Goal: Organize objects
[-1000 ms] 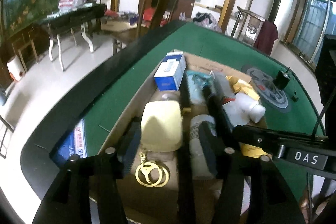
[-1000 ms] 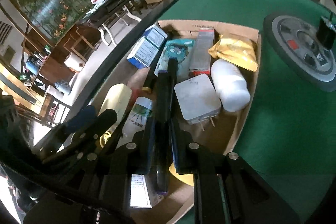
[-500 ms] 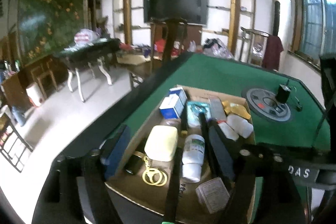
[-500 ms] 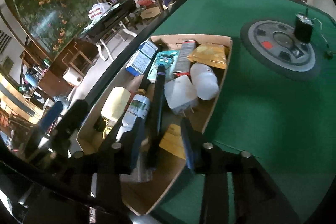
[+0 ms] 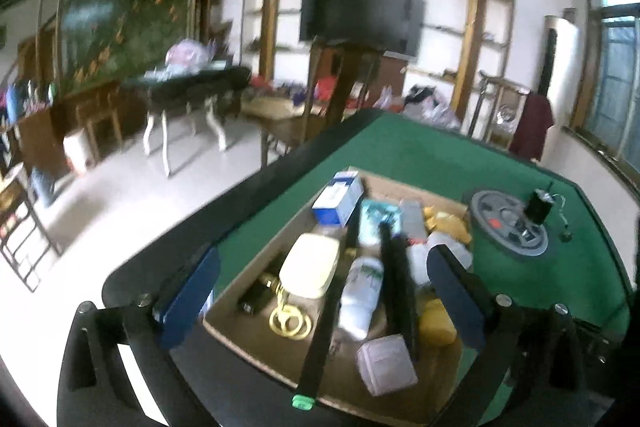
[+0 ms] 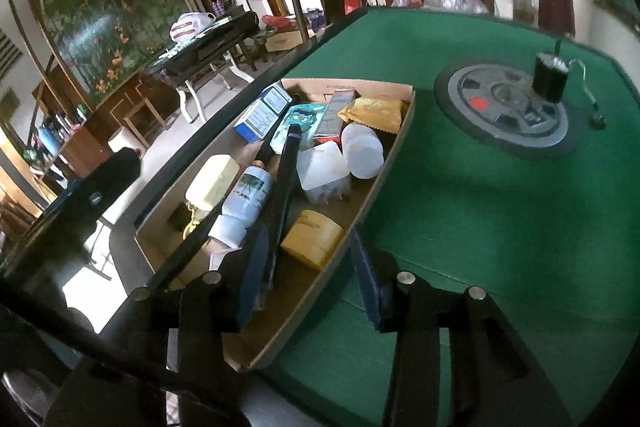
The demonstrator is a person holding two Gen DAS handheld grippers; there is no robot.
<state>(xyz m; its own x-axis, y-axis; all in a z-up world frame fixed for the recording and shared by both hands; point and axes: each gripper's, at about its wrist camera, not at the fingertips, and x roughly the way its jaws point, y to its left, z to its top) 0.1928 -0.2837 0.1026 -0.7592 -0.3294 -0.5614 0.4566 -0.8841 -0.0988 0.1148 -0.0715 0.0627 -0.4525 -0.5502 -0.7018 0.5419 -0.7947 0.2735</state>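
A shallow cardboard box (image 6: 396,135) lies on the green table, full of objects: a blue-white carton (image 6: 262,113), a cream case (image 6: 212,181), a white bottle (image 6: 244,203), a long black stick (image 6: 286,171), a yellow snack bag (image 6: 374,111), a white jar (image 6: 362,149) and a wooden block (image 6: 312,239). The box also shows in the left wrist view (image 5: 244,277). My left gripper (image 5: 320,303) is open and empty, held above the box's near end. My right gripper (image 6: 308,273) is open and empty over the box's near right corner.
A round grey-black disc (image 6: 506,111) with a black cylinder (image 6: 550,77) on it sits on the green felt (image 6: 480,207) right of the box. The table's black rim (image 5: 168,251) runs along the left. Chairs and a side table stand beyond.
Both grippers have pulled back and risen from the box. The right gripper has let go of the black stick and opened. The left gripper has opened wider.
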